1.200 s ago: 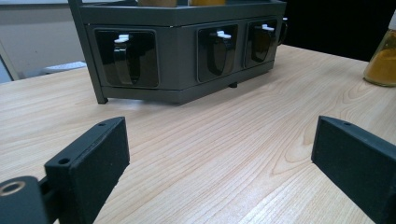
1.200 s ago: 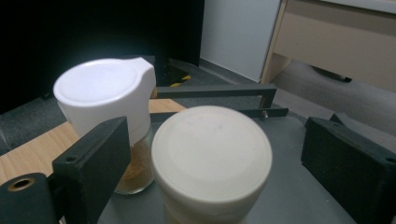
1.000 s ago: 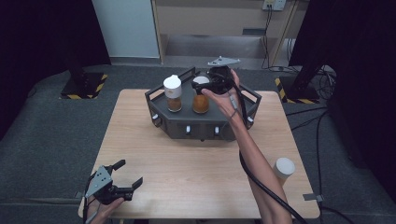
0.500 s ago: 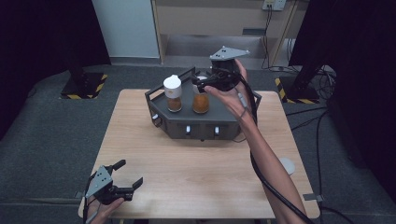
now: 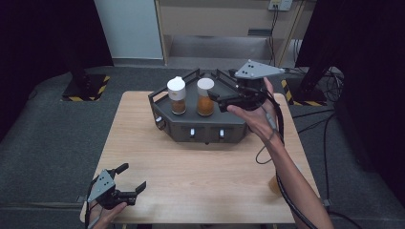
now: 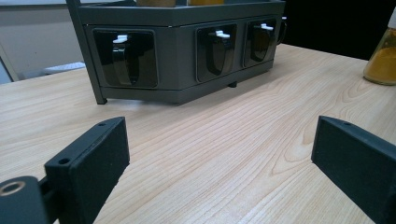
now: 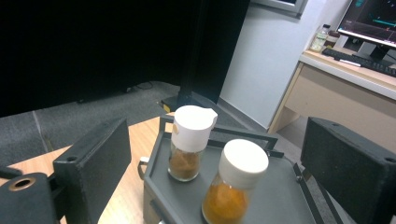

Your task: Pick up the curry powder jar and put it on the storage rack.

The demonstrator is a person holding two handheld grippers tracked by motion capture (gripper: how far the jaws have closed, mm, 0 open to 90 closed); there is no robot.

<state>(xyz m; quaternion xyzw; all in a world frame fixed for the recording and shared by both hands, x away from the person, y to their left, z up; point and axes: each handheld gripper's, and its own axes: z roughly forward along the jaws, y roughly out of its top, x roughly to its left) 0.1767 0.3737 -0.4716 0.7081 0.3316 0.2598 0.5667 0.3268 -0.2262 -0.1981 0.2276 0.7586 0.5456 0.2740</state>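
A dark grey rack (image 5: 200, 128) stands at the far middle of the wooden table (image 5: 200, 176). Two white-capped spice jars stand upright in it: a brown one (image 5: 176, 95) on the left and an orange one (image 5: 206, 98) beside it. My right gripper (image 5: 216, 99) hovers over the rack's right end and points left at the orange jar, open and empty. In the right gripper view both jars (image 7: 189, 144) (image 7: 236, 186) lie ahead, clear of the jaws. My left gripper (image 5: 131, 177) rests open at the near left corner, facing the rack front (image 6: 173, 51).
A third jar of yellow spice (image 6: 383, 56) stands on the table's right side, mostly behind my right forearm in the high view (image 5: 273, 183). The rack front carries several hanging handles (image 6: 217, 51). Cables trail off the table's right edge. A desk with a monitor (image 7: 373, 18) stands behind.
My right gripper has drawn back to the right and upward from over the orange jar, which stays in the rack. The forearm now covers the jar on the table's right. The left gripper has not moved.
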